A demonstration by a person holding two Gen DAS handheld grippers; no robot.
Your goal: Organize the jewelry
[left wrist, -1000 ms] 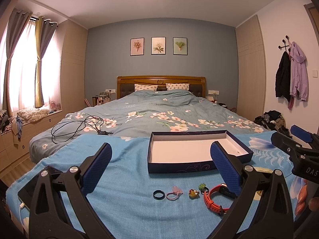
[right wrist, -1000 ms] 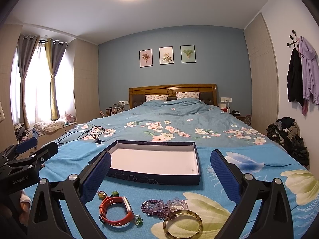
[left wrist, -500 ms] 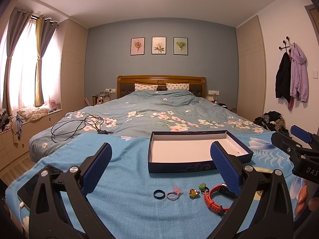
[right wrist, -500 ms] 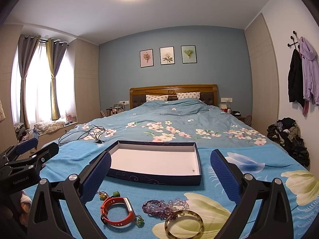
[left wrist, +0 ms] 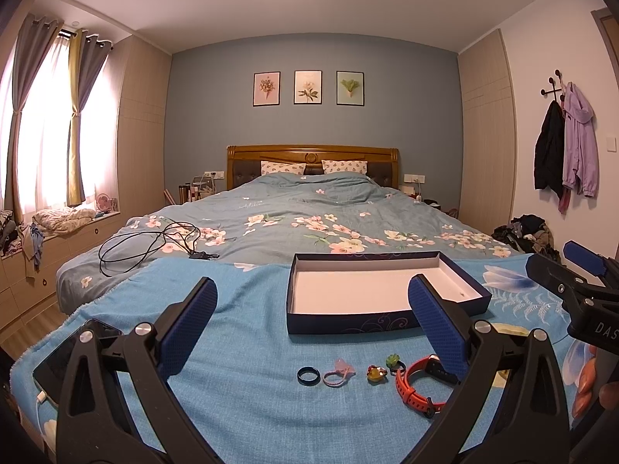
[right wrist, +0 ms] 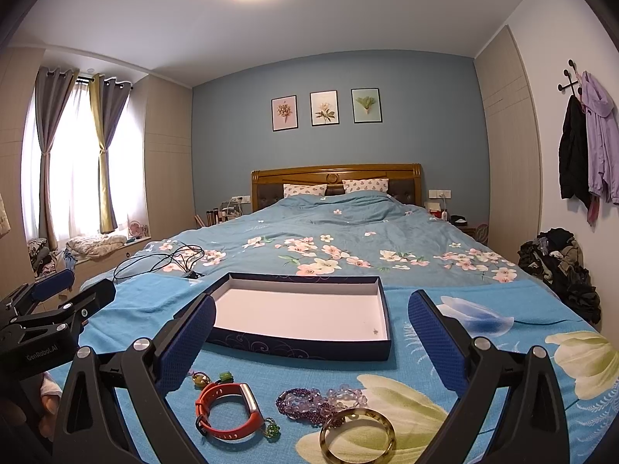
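An open dark blue box [left wrist: 383, 323] with a white inside lies on the blue blanket; it also shows in the right wrist view [right wrist: 301, 348]. In front of it lie a black ring [left wrist: 308, 375], a pink ring [left wrist: 336, 377], a yellow charm [left wrist: 376, 373], a green charm [left wrist: 393, 360] and a red watch band [left wrist: 416, 386]. The right wrist view shows the red band [right wrist: 228, 411], purple bead bracelets [right wrist: 317, 404] and an amber bangle [right wrist: 358, 435]. My left gripper [left wrist: 311, 323] is open and empty above the rings. My right gripper [right wrist: 311, 342] is open and empty above the bracelets.
A phone [left wrist: 73, 355] with a white cable lies at the blanket's left edge. A black cord [left wrist: 151, 245] lies on the floral duvet further back. The bed's edge drops off at left. Clothes are piled on the floor at right [right wrist: 561, 266].
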